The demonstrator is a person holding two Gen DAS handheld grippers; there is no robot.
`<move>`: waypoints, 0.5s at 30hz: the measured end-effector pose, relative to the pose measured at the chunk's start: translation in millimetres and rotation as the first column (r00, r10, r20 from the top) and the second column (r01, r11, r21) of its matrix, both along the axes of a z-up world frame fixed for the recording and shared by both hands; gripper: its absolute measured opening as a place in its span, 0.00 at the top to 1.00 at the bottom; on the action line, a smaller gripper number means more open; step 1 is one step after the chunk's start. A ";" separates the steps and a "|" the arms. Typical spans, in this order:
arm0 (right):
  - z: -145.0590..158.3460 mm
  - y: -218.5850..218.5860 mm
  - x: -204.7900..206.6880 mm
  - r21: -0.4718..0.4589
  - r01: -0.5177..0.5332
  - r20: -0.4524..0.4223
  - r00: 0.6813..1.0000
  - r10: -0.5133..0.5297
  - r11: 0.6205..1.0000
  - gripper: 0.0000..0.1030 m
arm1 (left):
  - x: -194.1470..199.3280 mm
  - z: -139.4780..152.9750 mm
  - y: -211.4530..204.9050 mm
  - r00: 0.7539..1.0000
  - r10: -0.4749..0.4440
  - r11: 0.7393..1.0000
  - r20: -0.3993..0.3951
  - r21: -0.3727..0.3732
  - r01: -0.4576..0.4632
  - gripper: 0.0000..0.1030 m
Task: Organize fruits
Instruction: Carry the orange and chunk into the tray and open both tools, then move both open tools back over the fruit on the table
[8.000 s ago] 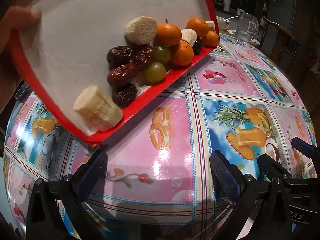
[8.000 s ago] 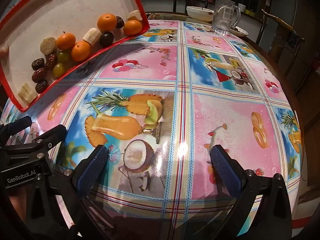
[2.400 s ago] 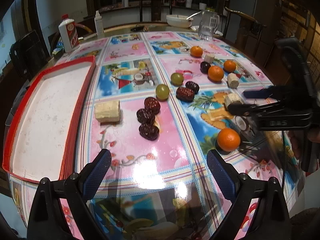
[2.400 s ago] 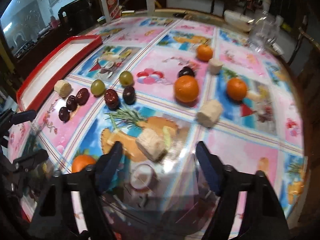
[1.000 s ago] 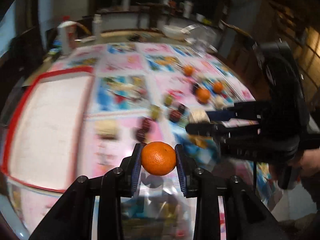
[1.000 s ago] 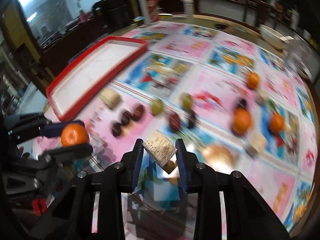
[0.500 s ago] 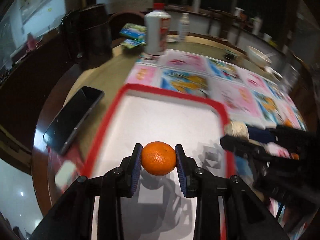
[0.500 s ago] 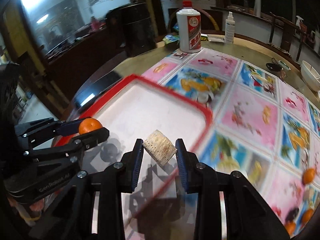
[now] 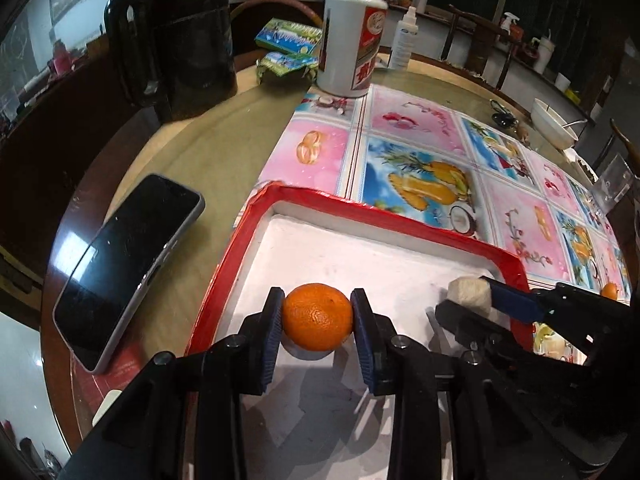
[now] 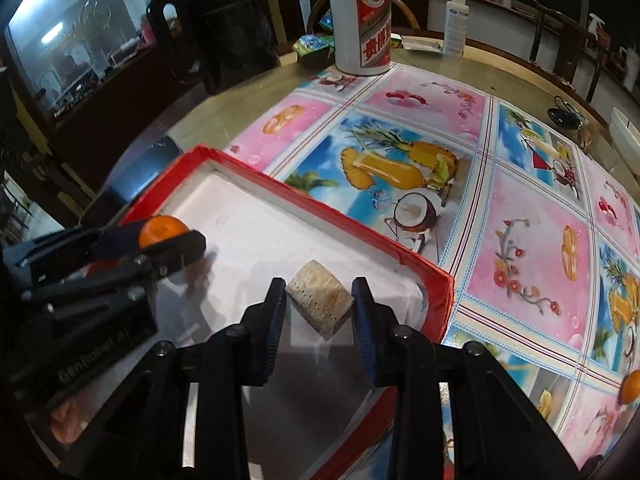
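2 loads hang over the red tray [image 9: 404, 226]: my left gripper [image 9: 317, 317] clamps the orange [image 9: 318, 316], my right gripper [image 10: 320, 305] what looks like a banana chunk [image 10: 320, 304], both poised for sorting.

We look down closely from both wrist cameras, side by side, sharing the red tray [image 9: 404, 224] [image 10: 320, 206].

Both views are sharply rendered but strongly bowed by fisheye distortion, with corners vignetted black. Glare is thrown on the phone [image 9: 120, 264], and soft shadows are cast inside the white tray [image 9: 360, 256].
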State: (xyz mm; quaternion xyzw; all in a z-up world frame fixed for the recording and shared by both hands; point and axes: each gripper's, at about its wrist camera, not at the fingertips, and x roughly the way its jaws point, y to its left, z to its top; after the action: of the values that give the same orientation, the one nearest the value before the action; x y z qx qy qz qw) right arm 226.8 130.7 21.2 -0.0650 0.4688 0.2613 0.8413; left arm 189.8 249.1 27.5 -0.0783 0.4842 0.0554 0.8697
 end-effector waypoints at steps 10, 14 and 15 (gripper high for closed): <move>17.0 -15.5 -21.4 -0.037 0.012 0.094 0.996 -0.008 0.999 0.40 | -15.9 14.3 1.4 0.998 0.050 0.999 0.038 0.018 -0.051 0.36; 23.7 -26.0 -36.7 -0.022 0.013 0.096 0.995 -0.011 1.000 0.40 | -26.2 24.6 -6.9 0.998 0.038 0.998 0.059 0.038 -0.040 0.36; 24.5 -28.1 -39.5 -0.018 0.012 0.094 0.995 -0.011 1.000 0.40 | -30.5 27.6 -10.0 0.997 0.034 0.998 0.066 0.042 -0.037 0.36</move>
State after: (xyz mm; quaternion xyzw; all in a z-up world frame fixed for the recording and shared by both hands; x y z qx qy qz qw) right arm 187.3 102.6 45.7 -0.0822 0.4312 0.2488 0.8634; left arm 159.3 239.1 55.0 -0.0700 0.4528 0.0787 0.8854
